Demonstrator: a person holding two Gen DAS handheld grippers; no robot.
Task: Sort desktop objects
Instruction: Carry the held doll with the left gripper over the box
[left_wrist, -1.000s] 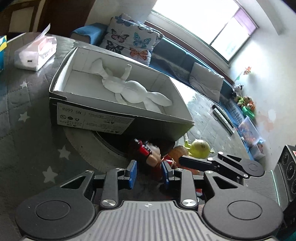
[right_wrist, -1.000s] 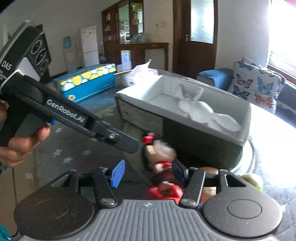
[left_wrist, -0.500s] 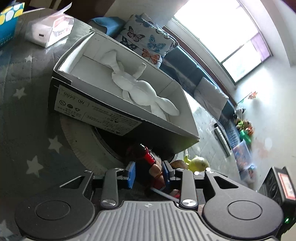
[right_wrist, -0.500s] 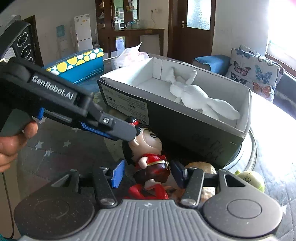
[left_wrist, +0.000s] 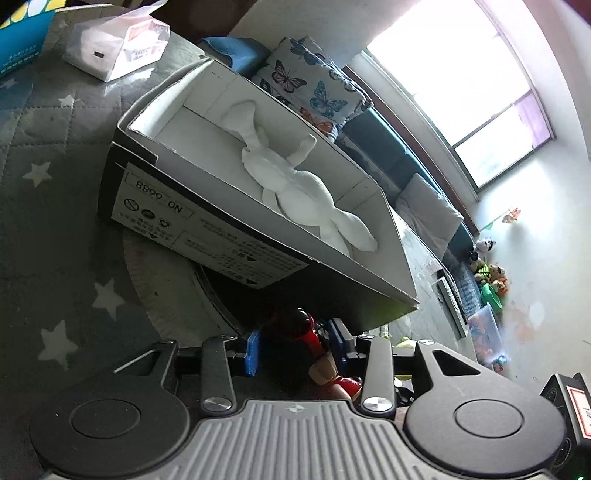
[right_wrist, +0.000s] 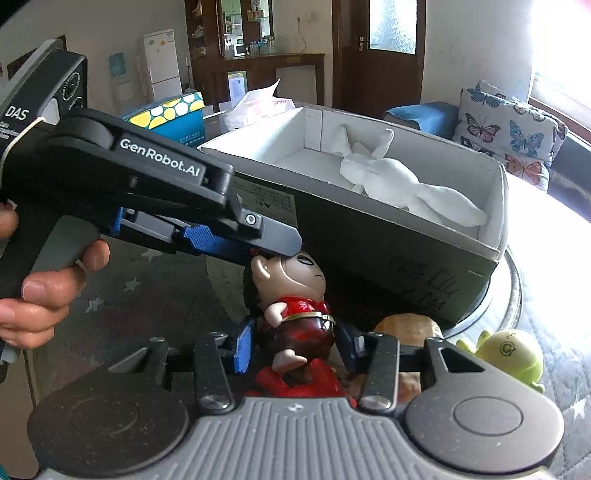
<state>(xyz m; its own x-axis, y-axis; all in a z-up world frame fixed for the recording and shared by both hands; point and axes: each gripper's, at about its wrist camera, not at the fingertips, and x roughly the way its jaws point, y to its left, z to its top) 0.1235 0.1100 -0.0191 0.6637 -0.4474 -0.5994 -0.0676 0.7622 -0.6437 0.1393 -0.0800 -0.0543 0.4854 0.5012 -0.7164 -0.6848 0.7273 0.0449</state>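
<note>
Left of the shoebox (right_wrist: 369, 236), a hand (right_wrist: 40, 291) holds the left gripper (right_wrist: 280, 247), its tip on the doll's (right_wrist: 295, 295) head. Its jaws have just been opening; from its own camera the left gripper (left_wrist: 293, 349) is spread, blue pads either side of the doll's (left_wrist: 306, 332) dark hair with a gap showing, so no pinch.

In front of the shoebox, the doll stands upright on the table (right_wrist: 147, 288), close against the dark front wall. The right gripper (right_wrist: 295, 345) has just been closing; its pads look pressed on the doll's red waist, pinching it.

Inside the shoebox lies a white plush rabbit (right_wrist: 399, 184). Right of the doll, near the box corner, sit a tan lump (right_wrist: 406, 325) and a green toy (right_wrist: 506, 350).

The doll looks like hard glossy plastic: light, stiff, slippery, top-heavy with that big head. The waist is the best hold, being narrow; the round head would likely slip out. Lift straight to clear the box wall.
</note>
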